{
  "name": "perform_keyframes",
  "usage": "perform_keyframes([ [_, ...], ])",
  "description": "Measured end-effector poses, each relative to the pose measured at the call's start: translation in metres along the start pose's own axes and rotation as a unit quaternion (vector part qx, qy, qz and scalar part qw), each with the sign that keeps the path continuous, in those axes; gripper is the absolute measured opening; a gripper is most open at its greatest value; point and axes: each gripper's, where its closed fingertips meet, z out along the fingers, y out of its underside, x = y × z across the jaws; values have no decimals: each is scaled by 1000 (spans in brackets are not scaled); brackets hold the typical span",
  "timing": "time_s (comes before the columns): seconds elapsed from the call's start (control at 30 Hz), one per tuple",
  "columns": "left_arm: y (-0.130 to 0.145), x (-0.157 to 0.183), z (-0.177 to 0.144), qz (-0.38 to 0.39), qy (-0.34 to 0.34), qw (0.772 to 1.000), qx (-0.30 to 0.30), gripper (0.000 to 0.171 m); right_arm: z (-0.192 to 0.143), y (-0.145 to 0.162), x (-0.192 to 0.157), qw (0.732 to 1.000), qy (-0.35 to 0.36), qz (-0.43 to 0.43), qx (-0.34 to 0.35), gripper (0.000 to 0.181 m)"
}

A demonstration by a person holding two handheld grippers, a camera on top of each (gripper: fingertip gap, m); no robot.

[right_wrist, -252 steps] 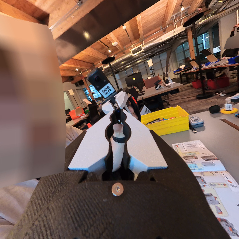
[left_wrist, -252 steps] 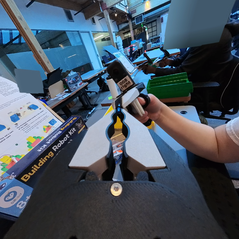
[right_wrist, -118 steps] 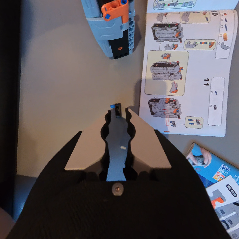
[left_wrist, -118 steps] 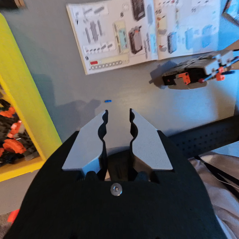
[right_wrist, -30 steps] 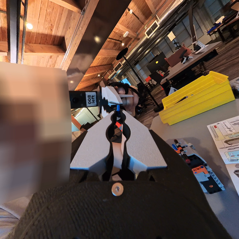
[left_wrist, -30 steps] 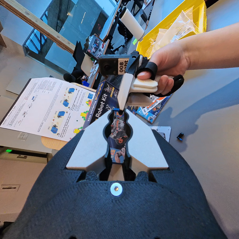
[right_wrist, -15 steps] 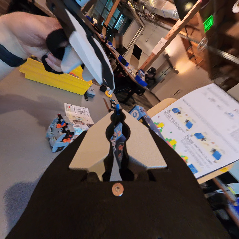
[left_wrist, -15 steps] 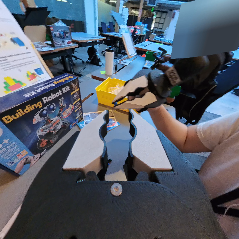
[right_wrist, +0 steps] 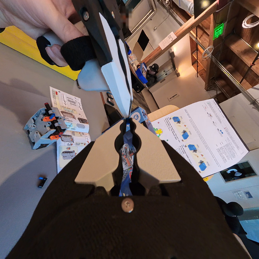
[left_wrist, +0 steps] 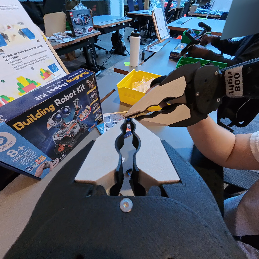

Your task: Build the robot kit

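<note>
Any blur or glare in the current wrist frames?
Left wrist view: sharp; small blue peg at the left gripper tips crisp, grey mosaic patch top right. Right wrist view: hand soft, grey brick model sharp, lamp glare at right.

Printed writing stands on the blue kit box [left_wrist: 53, 119] at left, the white sheet [left_wrist: 21, 49] behind it, the right tool's [left_wrist: 126, 116] white label [left_wrist: 233, 84], the counter's open booklet [right_wrist: 70, 112], and a far green lit sign [right_wrist: 218, 31].

Open-plan workshop room; rows of grey-topped desks [left_wrist: 110, 21] with black office chairs [left_wrist: 131, 4]; exposed timber beams [right_wrist: 186, 26] overhead; white walls [right_wrist: 182, 86]; warm ceiling lamps.
</note>
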Motion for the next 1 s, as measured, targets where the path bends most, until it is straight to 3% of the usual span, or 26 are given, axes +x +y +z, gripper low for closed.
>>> perform_keyframes([
  [0.17,-6,3,-5,-4,24,1000,19,2,-3,-8,3,999,2,21,33,5],
  [0.27,-20,12,-17,-47,94,992,70,2,-13,-22,10,990,-10,85,109,23],
  [0.37,-28,24,-29,-98,183,973,99,2,-34,-41,12,965,-44,133,221,23],
  [0.43,-31,29,-33,-116,220,963,107,2,-42,-47,13,954,-53,145,255,23],
  [0.53,-31,37,-35,-131,256,952,106,2,-44,-50,17,954,-29,132,269,28],
  [0.63,-31,43,-35,-136,275,946,101,2,-46,-53,10,953,-48,121,273,12],
  [1.0,-29,49,-34,-134,283,946,89,2,-47,-57,3,954,-67,109,273,3],
])
